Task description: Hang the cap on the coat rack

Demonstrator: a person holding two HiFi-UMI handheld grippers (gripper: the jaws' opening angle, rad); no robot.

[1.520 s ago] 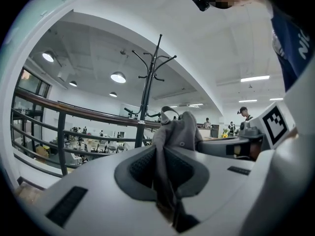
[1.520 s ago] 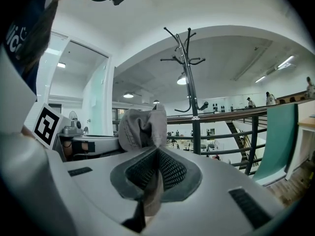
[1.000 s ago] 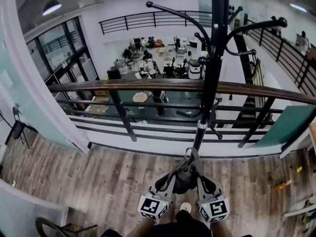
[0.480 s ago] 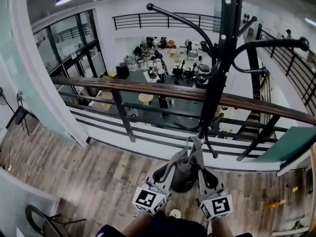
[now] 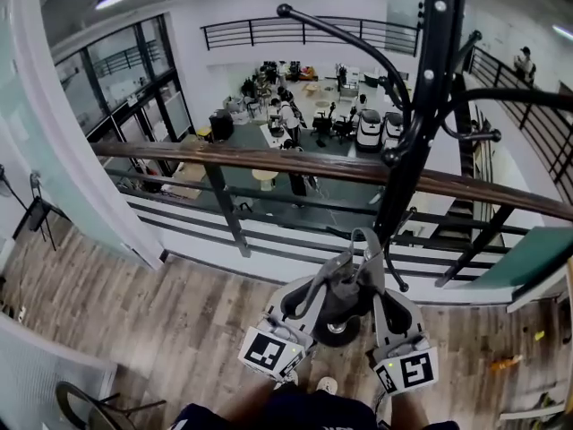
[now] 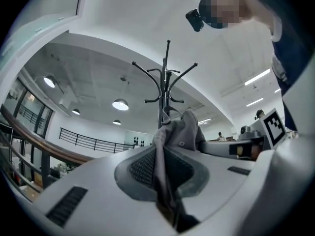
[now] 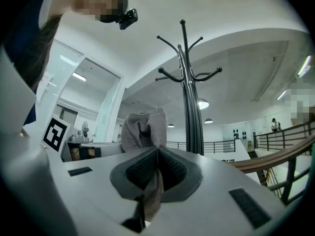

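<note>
Cap sits low by the pole, not on the coat rack yet. We pinch its cloth tight in our left gripper and right gripper. We must lift it onto a hook.

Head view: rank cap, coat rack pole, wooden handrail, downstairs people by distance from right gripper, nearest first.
1. cap, clamped in right gripper
2. coat rack pole, just ahead
3. wooden handrail, behind pole
4. downstairs people, far below
</note>
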